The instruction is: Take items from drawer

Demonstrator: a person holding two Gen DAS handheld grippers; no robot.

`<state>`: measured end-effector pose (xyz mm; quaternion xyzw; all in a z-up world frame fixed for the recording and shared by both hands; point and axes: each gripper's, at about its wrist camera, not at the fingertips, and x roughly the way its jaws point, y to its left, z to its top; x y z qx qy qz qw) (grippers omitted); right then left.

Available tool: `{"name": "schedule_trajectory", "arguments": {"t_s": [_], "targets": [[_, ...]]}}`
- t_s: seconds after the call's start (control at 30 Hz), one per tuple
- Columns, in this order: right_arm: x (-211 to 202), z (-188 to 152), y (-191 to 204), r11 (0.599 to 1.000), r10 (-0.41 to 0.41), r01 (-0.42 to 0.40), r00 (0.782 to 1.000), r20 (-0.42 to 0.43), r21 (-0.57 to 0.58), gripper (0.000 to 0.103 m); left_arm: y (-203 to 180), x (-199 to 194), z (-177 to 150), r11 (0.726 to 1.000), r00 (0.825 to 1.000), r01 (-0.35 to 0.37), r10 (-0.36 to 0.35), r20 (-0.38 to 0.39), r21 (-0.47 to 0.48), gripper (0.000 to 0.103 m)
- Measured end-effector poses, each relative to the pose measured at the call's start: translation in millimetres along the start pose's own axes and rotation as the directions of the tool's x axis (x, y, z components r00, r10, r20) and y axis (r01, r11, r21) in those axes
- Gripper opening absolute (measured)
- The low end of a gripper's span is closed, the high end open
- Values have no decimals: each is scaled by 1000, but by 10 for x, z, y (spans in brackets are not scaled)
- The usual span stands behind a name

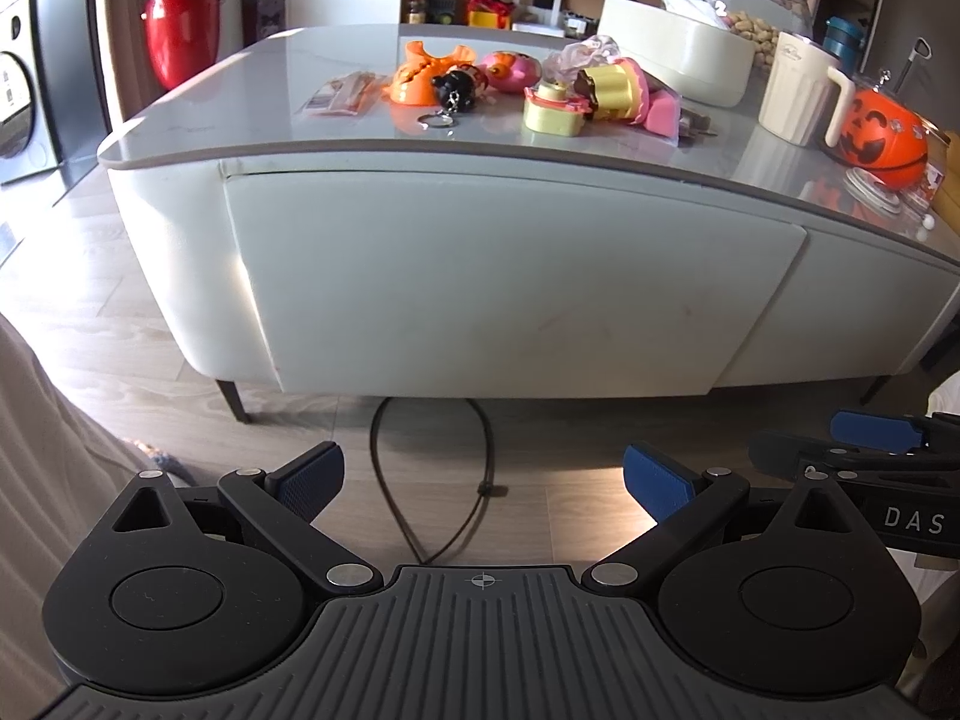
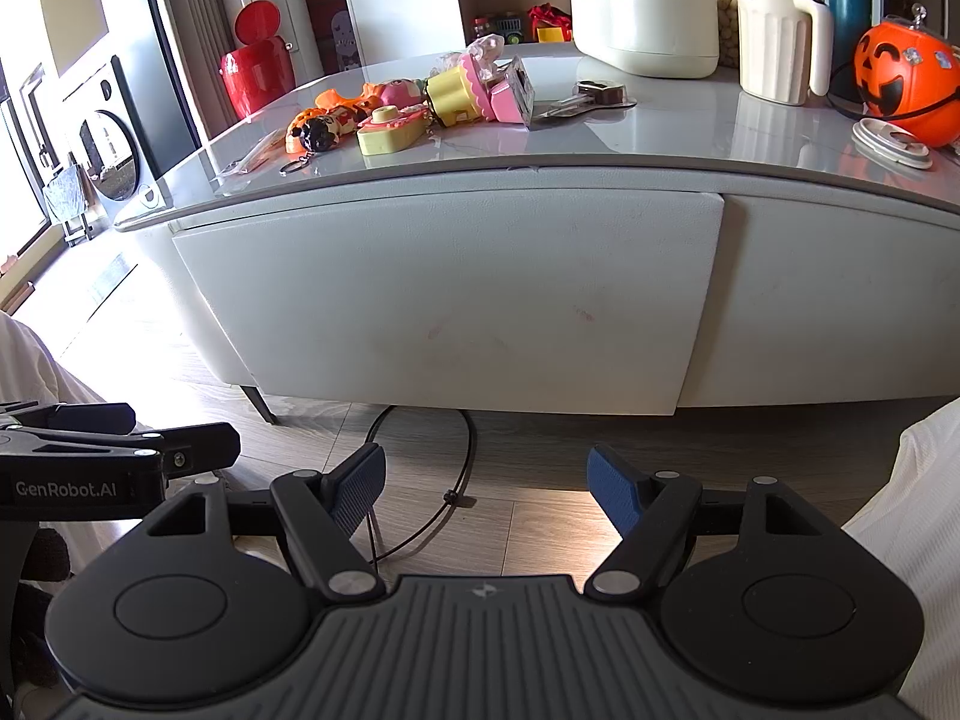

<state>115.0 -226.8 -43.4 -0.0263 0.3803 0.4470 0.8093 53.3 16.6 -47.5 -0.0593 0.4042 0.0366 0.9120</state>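
Drawer front [image 1: 516,282]: rigid, smooth, handleless; I would hook its lower edge. Left tool [image 1: 483,480] and right tool [image 2: 486,483] wide, empty.

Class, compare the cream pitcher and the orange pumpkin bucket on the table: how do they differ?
The cream pitcher is tall and ribbed; the pumpkin bucket is round and squat. The pitcher is plain cream with a rigid side handle; the bucket is orange with a black grinning face and a thin black strap. Both stand on the grey tabletop, near its right end.
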Motion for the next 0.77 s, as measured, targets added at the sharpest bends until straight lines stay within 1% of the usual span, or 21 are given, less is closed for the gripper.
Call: {"name": "schedule_trajectory", "arguments": {"t_s": [0.1, 0.2, 0.23, 0.27, 0.3, 0.33, 0.37, 0.43, 0.47, 0.5, 0.53, 0.57, 0.6, 0.63, 0.67, 0.7, 0.73, 0.77], "targets": [[-1, -2, -3, 1000, 1, -1, 1000, 1, 3, 75, 12, -1, -3, 1000, 1000, 4, -4, 0, -14, 102], [-4, -4, -9, 1000, 3, -3, 1000, 2, 13, 75, 37, 3, -1, 999, 1000, 24, -24, -2, -34, 101], [-5, -2, -12, 1000, 3, -3, 1000, 4, 15, 75, 38, 6, 2, 999, 999, 39, -39, -4, -34, 93], [-13, -7, -9, 1000, 2, -2, 1000, 6, 16, 75, 32, 10, 5, 998, 999, 52, -52, -6, -30, 82], [-19, -7, -5, 1000, 2, -2, 1000, 8, 15, 75, 20, 15, 5, 998, 998, 57, -57, -7, -23, 44], [-27, -4, -3, 1000, 1, -2, 1000, 11, 14, 75, 3, 21, 4, 998, 998, 55, -55, -9, -15, 17], [-31, -3, 0, 1000, 1, -1, 1000, 14, 14, 75, -13, 24, 6, 998, 998, 56, -56, -9, -6, 15], [-36, -1, -3, 1000, 0, -1, 1000, 17, 18, 75, -22, 7, 5, 996, 996, 87, -87, 2, -4, 15], [-37, 10, -17, 1000, 1, -1, 1000, 20, 24, 75, -24, -24, 2, 995, 995, 99, -99, 21, -7, 15], [-46, 12, -26, 1000, 0, -1, 1000, 24, 31, 75, -29, -62, 5, 995, 995, 94, -93, 46, -14, 14], [-56, 19, -39, 999, -1, 0, 1000, 30, 39, 75, -40, -93, 10, 997, 996, 69, -68, 65, -17, 14], [-64, 24, -49, 999, -1, 0, 999, 35, 47, 75, -62, -122, 27, 1000, 996, 2, -1, 85, -20, 14], [-71, 31, -60, 999, -2, 0, 999, 39, 54, 75, -78, -117, 47, 998, 995, -51, 53, 85, -24, 14], [-76, 42, -70, 998, -1, -1, 999, 42, 61, 75, -67, -84, 75, 998, 996, -54, 55, 67, -29, 13], [-78, 57, -77, 998, 3, -5, 999, 42, 66, 75, -25, -40, 103, 998, 999, -10, 12, 45, -54, 14], [-83, 71, -83, 997, 9, -12, 999, 42, 72, 75, 44, 17, 138, 994, 999, 34, -31, 24, -103, 14], [-89, 101, -104, 996, 20, -23, 999, 39, 87, 75, 84, 60, 176, 991, 999, 41, -39, 16, -131, 14], [-97, 129, -129, 994, 32, -36, 999, 37, 101, 75, 111, 101, 223, 989, 999, 32, -30, 19, -143, 14]]}}
